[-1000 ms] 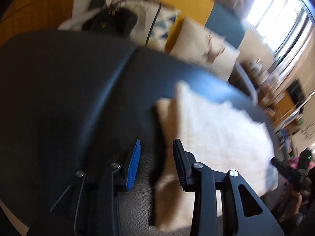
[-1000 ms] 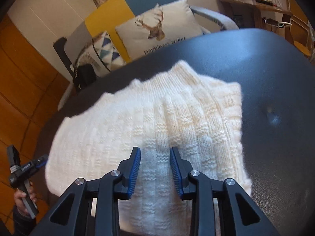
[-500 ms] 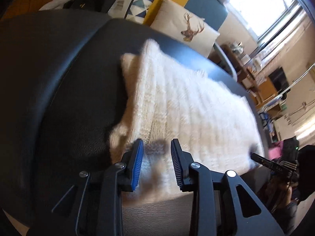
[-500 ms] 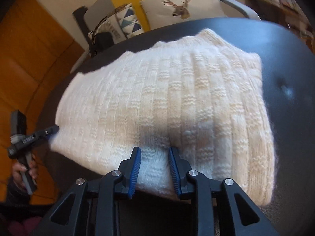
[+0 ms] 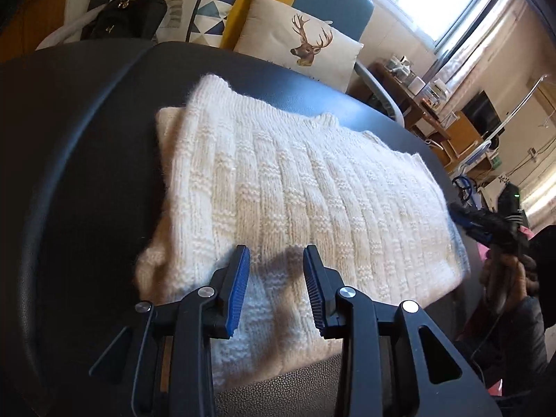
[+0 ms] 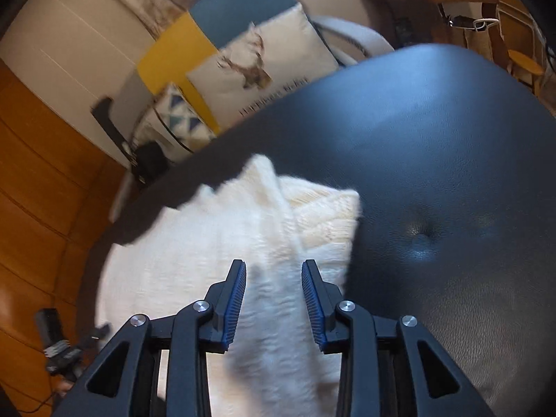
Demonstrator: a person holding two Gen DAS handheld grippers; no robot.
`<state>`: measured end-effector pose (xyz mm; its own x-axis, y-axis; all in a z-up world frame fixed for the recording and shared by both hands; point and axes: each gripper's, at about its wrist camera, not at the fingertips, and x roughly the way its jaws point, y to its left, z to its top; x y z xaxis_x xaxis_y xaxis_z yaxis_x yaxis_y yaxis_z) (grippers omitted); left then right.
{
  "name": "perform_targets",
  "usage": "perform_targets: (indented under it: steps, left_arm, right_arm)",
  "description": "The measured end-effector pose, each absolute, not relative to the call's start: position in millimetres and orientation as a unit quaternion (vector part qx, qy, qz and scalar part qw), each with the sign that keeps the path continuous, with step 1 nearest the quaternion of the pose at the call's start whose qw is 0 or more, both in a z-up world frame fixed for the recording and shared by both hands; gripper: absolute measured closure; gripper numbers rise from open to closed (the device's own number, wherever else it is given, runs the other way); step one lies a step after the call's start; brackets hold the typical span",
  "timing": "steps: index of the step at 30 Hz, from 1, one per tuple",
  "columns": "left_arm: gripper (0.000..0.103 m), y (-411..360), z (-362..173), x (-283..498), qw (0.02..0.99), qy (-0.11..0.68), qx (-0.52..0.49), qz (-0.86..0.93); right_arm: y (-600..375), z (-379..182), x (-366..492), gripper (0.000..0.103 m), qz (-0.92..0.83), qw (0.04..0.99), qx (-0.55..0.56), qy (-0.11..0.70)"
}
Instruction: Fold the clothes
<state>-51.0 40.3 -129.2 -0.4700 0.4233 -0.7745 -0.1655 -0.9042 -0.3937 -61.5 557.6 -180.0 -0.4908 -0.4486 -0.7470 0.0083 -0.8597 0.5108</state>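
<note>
A cream knitted sweater [image 5: 295, 180] lies folded in a long rectangle on a black leather seat [image 5: 87, 139]. My left gripper [image 5: 276, 250] hovers over its near edge towards the left end. Its jaws are opening, with knit below them and nothing pinched. In the right wrist view the sweater [image 6: 208, 260] is blurred. My right gripper [image 6: 274, 263] sits above its right end, jaws opening, nothing clamped between the pads. The right gripper [image 5: 486, 222] also shows at the sweater's far right end, held by a hand. The left gripper [image 6: 59, 351] shows at the lower left.
Behind the seat stands a sofa with a deer cushion [image 5: 305, 45], a triangle-patterned cushion [image 5: 208, 10] and a black bag [image 5: 128, 17]. A cluttered wooden desk [image 5: 434, 104] is at the right. The leather seat [image 6: 434, 156] extends bare to the right of the sweater, with a button dimple [image 6: 422, 239].
The left gripper swung from the bare leather onto the sweater's near edge. The right gripper slid from the sweater's middle to its right end, where its view is now blurred.
</note>
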Motion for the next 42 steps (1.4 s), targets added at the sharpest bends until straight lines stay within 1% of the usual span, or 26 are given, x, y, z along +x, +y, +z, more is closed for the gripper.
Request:
perform_targets:
  steps: [1,2,4,6,7,8,9,10,12,14,15,16,17,20,21,23,26,28,31,32,34,36,38,40,42]
  left_arm:
    - [0.069,40,-129,-47,0.177,-0.125,-0.487,0.846]
    - [0.069,39,-129,-44,0.180,-0.116,-0.490,0.845]
    - [0.069,40,-129,-37,0.188,-0.097,-0.495,0.843]
    - [0.069,42,-133,-29,0.179,-0.067,-0.499,0.845]
    - [0.069,41,-136,-25,0.177,-0.059,-0.500,0.846]
    - [0.069,38,-137,-23,0.179,-0.073,-0.498,0.845]
    - [0.069,36,-136,-23,0.184,-0.089,-0.503,0.840]
    - [0.069,34,-133,-24,0.192,-0.106,-0.506,0.834]
    - [0.068,28,-123,-25,0.205,-0.136,-0.497,0.832]
    - [0.068,26,-107,-29,0.214,-0.139,-0.473,0.844]
    - [0.068,28,-101,-33,0.213,-0.138,-0.459,0.851]
    - [0.065,30,-95,-37,0.212,-0.136,-0.446,0.859]
    - [0.063,33,-92,-42,0.212,-0.135,-0.441,0.862]
    - [0.063,45,-97,-59,0.197,-0.125,-0.444,0.865]
    - [0.063,46,-107,-62,0.183,-0.119,-0.459,0.861]
    - [0.064,41,-128,-61,0.159,-0.108,-0.488,0.852]
    - [0.064,30,-134,-41,0.165,-0.125,-0.471,0.857]
    - [0.064,24,-127,-39,0.169,-0.145,-0.468,0.855]
    - [0.063,19,-110,-48,0.184,-0.181,-0.447,0.856]
    - [0.063,20,-103,-54,0.186,-0.180,-0.434,0.863]
    - [0.060,30,-97,-69,0.192,-0.169,-0.426,0.868]
    - [0.060,41,-98,-83,0.190,-0.153,-0.429,0.870]
    - [0.060,51,-109,-94,0.172,-0.129,-0.448,0.868]
    - [0.060,54,-131,-95,0.146,-0.107,-0.470,0.864]
    - [0.060,45,-136,-83,0.155,-0.117,-0.442,0.876]
  right_arm:
    - [551,-185,-64,0.071,-0.830,0.138,0.500,-0.207]
    - [544,-187,-63,0.082,-0.830,0.138,0.509,-0.179]
    - [535,-173,-53,0.091,-0.838,0.151,0.500,-0.156]
    - [529,-156,-42,0.091,-0.849,0.161,0.484,-0.138]
    - [527,-154,-40,0.091,-0.853,0.148,0.487,-0.115]
    - [527,-160,-41,0.091,-0.853,0.123,0.499,-0.088]
    - [530,-169,-44,0.091,-0.849,0.104,0.512,-0.079]
    - [534,-179,-46,0.090,-0.844,0.101,0.520,-0.091]
    - [545,-180,-47,0.083,-0.847,0.099,0.505,-0.133]
    - [550,-165,-46,0.077,-0.862,0.099,0.471,-0.158]
    - [549,-157,-46,0.077,-0.868,0.104,0.457,-0.164]
    - [545,-149,-49,0.076,-0.872,0.113,0.447,-0.167]
    - [537,-143,-53,0.076,-0.873,0.124,0.442,-0.165]
    - [501,-138,-70,0.076,-0.868,0.161,0.448,-0.138]
    - [487,-140,-78,0.076,-0.865,0.169,0.454,-0.128]
    - [463,-158,-91,0.076,-0.857,0.170,0.475,-0.102]
    - [446,-185,-104,0.076,-0.856,0.149,0.492,-0.057]
    - [444,-188,-108,0.076,-0.853,0.139,0.500,-0.057]
    - [447,-172,-101,0.075,-0.861,0.138,0.485,-0.065]
    - [446,-166,-98,0.074,-0.862,0.146,0.479,-0.070]
    - [441,-155,-91,0.073,-0.860,0.182,0.469,-0.087]
    - [424,-148,-93,0.073,-0.855,0.217,0.463,-0.084]
    - [404,-153,-99,0.074,-0.846,0.243,0.470,-0.067]
    - [386,-167,-110,0.074,-0.839,0.238,0.489,-0.037]
    - [368,-182,-121,0.075,-0.830,0.233,0.507,-0.008]
